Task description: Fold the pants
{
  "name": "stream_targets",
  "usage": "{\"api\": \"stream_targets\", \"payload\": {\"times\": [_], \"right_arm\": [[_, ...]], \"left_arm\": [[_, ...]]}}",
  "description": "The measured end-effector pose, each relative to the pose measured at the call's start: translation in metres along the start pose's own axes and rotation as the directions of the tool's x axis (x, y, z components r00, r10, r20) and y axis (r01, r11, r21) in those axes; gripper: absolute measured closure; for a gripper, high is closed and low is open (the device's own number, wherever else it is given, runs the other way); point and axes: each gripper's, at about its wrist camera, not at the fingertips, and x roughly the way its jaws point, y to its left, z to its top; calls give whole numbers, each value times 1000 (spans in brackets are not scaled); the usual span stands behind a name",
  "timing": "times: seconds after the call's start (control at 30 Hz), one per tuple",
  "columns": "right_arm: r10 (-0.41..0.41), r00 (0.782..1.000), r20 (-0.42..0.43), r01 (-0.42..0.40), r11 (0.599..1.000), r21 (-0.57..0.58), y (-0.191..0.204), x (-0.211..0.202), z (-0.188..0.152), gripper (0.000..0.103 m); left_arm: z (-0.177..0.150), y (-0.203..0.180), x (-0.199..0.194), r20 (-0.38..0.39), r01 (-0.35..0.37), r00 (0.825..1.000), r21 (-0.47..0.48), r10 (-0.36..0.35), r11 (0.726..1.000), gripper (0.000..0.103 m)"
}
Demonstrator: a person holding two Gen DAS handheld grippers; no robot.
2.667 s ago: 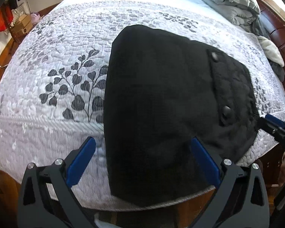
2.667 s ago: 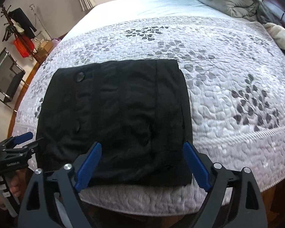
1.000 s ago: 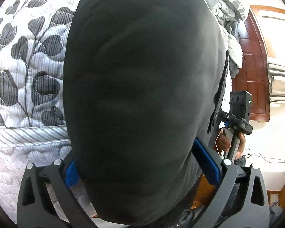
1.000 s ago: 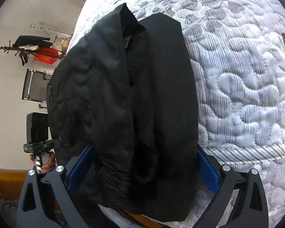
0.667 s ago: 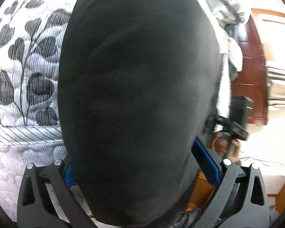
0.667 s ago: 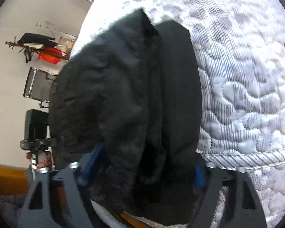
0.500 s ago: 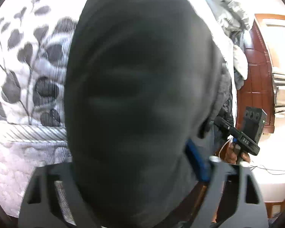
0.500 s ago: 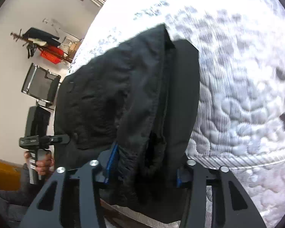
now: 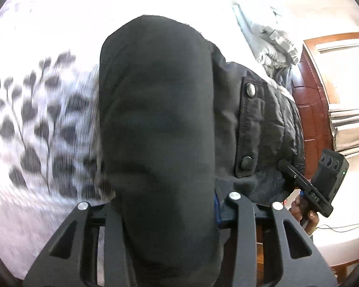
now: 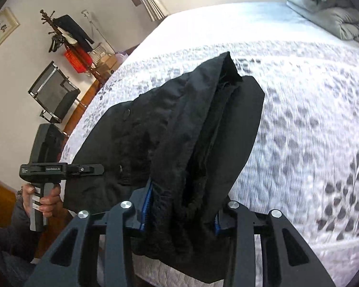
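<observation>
The black folded pants fill the middle of the left wrist view; a flap with two snap buttons shows to the right. My left gripper is shut on the near left edge of the pants. In the right wrist view the pants are lifted off the quilt, their layered edge standing up. My right gripper is shut on the near right edge. Each view shows the other gripper held by a hand: the right one in the left wrist view, the left one in the right wrist view.
The bed has a white quilt with grey leaf print. Grey bedding is piled at the head. A coat stand and a black chair stand beyond the left side. A dark wooden door is at right.
Both grippers went from open around the pants' near edge to shut on it, then lifted it off the quilt. The views tilted up toward the head of the bed.
</observation>
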Motion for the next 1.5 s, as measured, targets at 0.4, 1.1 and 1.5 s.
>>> {"api": "stream_targets", "payload": {"times": [0.4,1.1,1.5], "right_arm": [[4,999,34,-5,1000,17,-10,58,90,65],[-45,999,0,43,974,221,-95,123,74,26],[92,986,141,-142,903,405,-136,76,26,23]], "left_arm": [[103,-9,5,97,-71,993,49,66,996,65],[118,13,49,199,-273,948,115,247,955,15],[76,35,-8,268,-335,915,86,302,938,12]]}}
